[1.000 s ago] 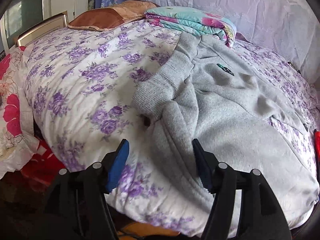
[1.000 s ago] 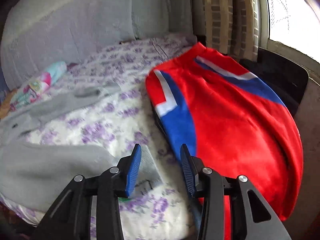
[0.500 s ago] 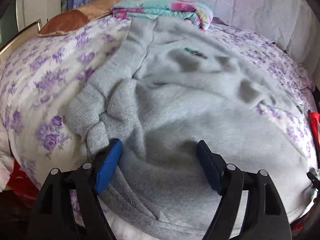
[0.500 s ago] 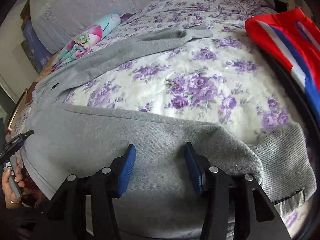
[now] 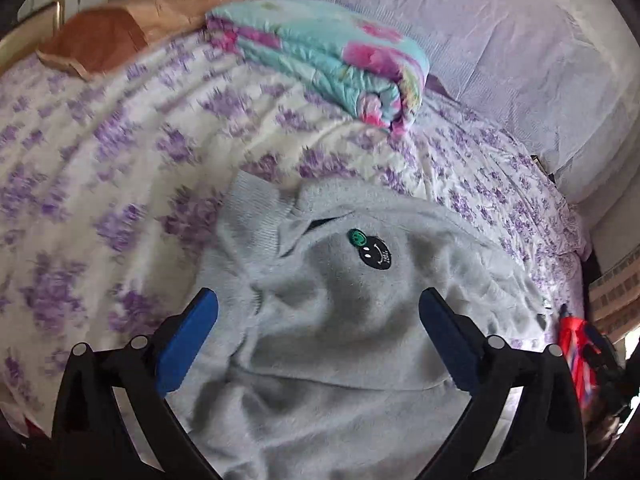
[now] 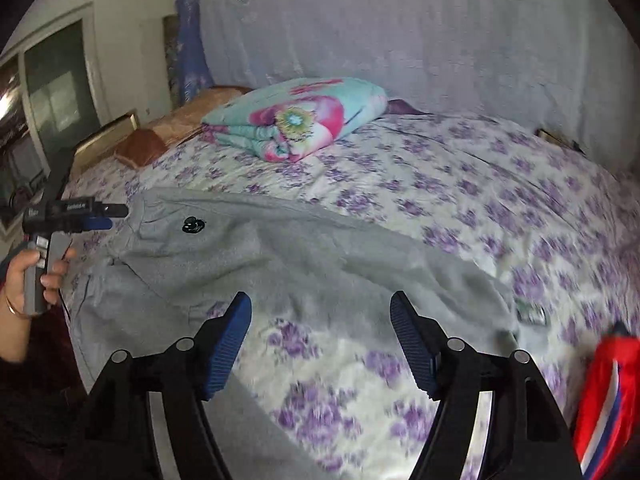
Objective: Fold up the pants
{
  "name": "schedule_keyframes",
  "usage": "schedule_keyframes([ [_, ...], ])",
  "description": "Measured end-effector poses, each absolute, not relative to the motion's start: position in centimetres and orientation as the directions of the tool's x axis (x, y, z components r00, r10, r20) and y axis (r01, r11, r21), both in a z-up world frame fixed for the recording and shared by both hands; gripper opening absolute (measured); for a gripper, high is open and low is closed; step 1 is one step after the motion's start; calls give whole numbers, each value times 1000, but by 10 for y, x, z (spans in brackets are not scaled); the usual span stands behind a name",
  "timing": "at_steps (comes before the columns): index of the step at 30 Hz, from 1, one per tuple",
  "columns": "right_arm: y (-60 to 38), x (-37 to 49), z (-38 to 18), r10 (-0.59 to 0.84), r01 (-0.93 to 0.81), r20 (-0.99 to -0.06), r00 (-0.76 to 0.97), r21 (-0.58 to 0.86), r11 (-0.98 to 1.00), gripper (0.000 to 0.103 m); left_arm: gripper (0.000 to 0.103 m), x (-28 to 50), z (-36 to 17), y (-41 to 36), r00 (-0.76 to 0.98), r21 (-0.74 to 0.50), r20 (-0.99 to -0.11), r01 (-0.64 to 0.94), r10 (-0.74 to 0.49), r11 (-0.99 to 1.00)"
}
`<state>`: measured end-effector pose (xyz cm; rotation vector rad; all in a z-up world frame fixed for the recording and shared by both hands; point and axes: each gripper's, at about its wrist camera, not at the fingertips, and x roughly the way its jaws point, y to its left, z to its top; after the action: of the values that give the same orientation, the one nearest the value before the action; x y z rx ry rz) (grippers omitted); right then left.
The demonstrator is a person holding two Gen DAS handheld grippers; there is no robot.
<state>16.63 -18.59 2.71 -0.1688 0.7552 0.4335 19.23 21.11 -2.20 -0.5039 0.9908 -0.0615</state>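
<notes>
Our left tool point(image 5: 318, 306) hangs over the waist end of the grey pants point(image 5: 328, 360), its blue pads spread wide; its jaws have just been opening, and the cloth lies below the gap without either pad pressing it. From the right wrist view we see the same tool point(image 6: 110, 216) at the far left, held in a hand point(image 6: 24, 280) beside the waistband. Our right tool point(image 6: 320, 322) also has its pads apart, jaws just opened further, with nothing gripped: below the gap lie the edge of the pants point(image 6: 280, 264) and a patch of the flowered bedspread point(image 6: 460, 184). The pants lie spread across the bed, waist toward the left tool, one leg running right. A small black and green smiley patch point(image 5: 370, 250) sits near the waist. Farther back a folded teal and pink quilt point(image 6: 296, 120) rests on the bedspread, with a brown pillow point(image 5: 116, 28) beside it. A red garment with blue and white stripes point(image 6: 608, 392) lies at the bed's right edge.
</notes>
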Motion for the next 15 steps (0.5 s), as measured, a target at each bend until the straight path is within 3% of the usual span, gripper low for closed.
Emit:
schedule_keyframes([
  [8, -100, 313, -32, 171, -619, -811, 559, -271, 737, 72, 98, 256, -55, 219, 477, -515, -819, -371, -317, 772],
  [12, -97, 370, -65, 165, -647, -871, 462, -204, 734, 72, 98, 264, -67, 235, 472, -547, -818, -466, -328, 695],
  [13, -101, 381, -73, 164, -637, -883, 440, -178, 750, 66, 98, 264, -71, 240, 471, -553, -818, -484, -330, 678],
  [14, -105, 390, -81, 163, -627, -900, 404, -143, 766, 52, 98, 265, -77, 246, 473, -563, -815, -510, -335, 651],
  [15, -106, 395, -90, 194, -635, -924, 330, -66, 770, 22, 97, 266, -81, 250, 475, -569, -813, -523, -338, 634],
])
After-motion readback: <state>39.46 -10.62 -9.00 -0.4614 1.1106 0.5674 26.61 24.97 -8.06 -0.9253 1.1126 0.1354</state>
